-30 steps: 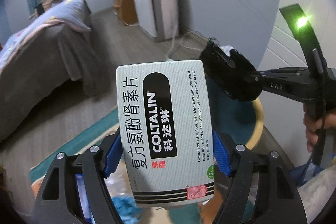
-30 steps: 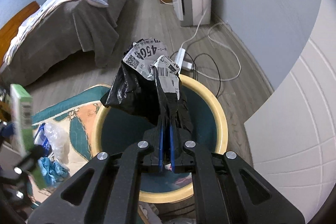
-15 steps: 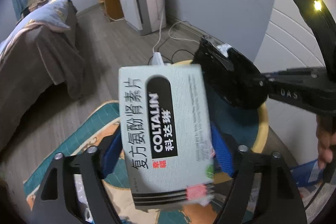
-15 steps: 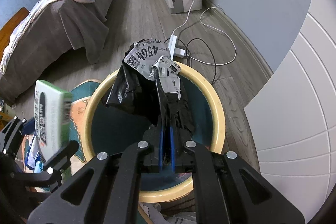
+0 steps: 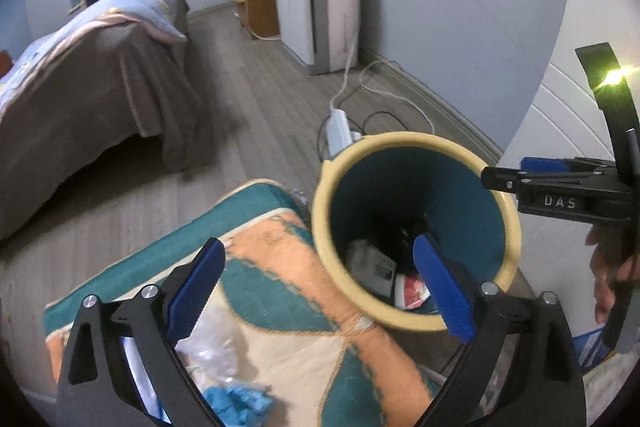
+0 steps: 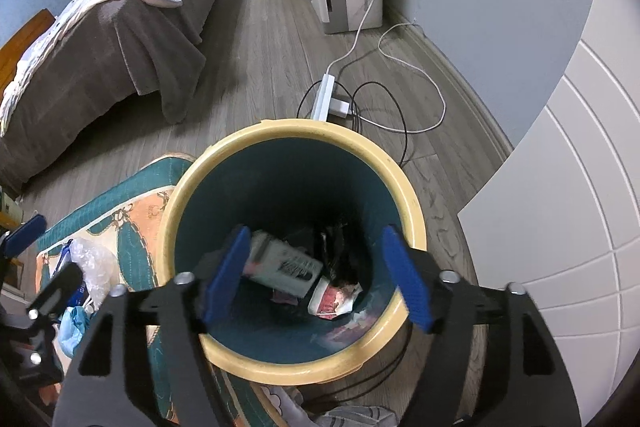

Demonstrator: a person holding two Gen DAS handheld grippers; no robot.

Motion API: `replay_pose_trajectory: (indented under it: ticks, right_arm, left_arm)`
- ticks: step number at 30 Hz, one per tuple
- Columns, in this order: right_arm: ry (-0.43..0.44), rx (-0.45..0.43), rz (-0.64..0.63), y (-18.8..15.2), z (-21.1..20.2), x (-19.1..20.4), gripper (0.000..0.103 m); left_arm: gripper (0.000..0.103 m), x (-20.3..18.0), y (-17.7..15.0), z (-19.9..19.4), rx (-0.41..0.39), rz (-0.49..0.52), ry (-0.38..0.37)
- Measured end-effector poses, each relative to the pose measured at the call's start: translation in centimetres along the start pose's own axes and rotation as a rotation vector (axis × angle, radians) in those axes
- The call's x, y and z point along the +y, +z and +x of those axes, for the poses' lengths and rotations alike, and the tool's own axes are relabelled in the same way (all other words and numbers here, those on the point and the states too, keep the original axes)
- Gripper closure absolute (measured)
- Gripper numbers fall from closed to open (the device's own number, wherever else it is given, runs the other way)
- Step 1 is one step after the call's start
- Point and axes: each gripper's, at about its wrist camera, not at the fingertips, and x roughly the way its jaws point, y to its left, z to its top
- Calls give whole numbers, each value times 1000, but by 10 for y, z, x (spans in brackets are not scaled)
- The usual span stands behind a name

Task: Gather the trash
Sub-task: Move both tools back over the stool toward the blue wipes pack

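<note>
A bin with a yellow rim (image 6: 288, 127) and teal inside stands on the floor under both grippers. In it lie the grey-green medicine box (image 6: 284, 265), the black plastic bag (image 6: 344, 251) and a red and white wrapper (image 6: 334, 297). My right gripper (image 6: 316, 279) hangs over the bin's mouth, its jaws opening with nothing between the blue pads. My left gripper (image 5: 320, 291) is at the bin's left rim (image 5: 320, 211), jaws opening too, nothing in them. The box (image 5: 368, 263) also shows in the left wrist view.
A teal and orange rug (image 5: 280, 267) lies left of the bin with a clear plastic bag (image 6: 92, 259) and blue trash (image 5: 236, 403) on it. A power strip (image 6: 324, 99) with cables is behind the bin. Bed (image 6: 100, 39) at left, white panelled door (image 6: 560, 207) at right.
The medicine box has left my left gripper and the black bag has left my right gripper; both now lie in the bin. Both pairs of jaws have spread wide.
</note>
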Motion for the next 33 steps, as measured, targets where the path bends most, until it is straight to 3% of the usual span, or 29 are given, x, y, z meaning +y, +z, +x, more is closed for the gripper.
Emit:
replay_pose_trajectory:
  ticks: [4,20,29,33]
  right_arm:
    - [-4,-32,-20,0,-10,7,5]
    - [-25,-71,-204,-12,-35,68,6]
    - [75,-80,-216,-21,-58,123,6]
    - [100,-87,-293,-34,-61,167,6]
  left_arm:
    - [7,14,-8,-23,-21,-28,27]
    - [6,116,-70,-125,-71,-191,187]
    - [5,180,-118,-162,-53,-297,297]
    - [5,199,-138,-171,-43,-331,333]
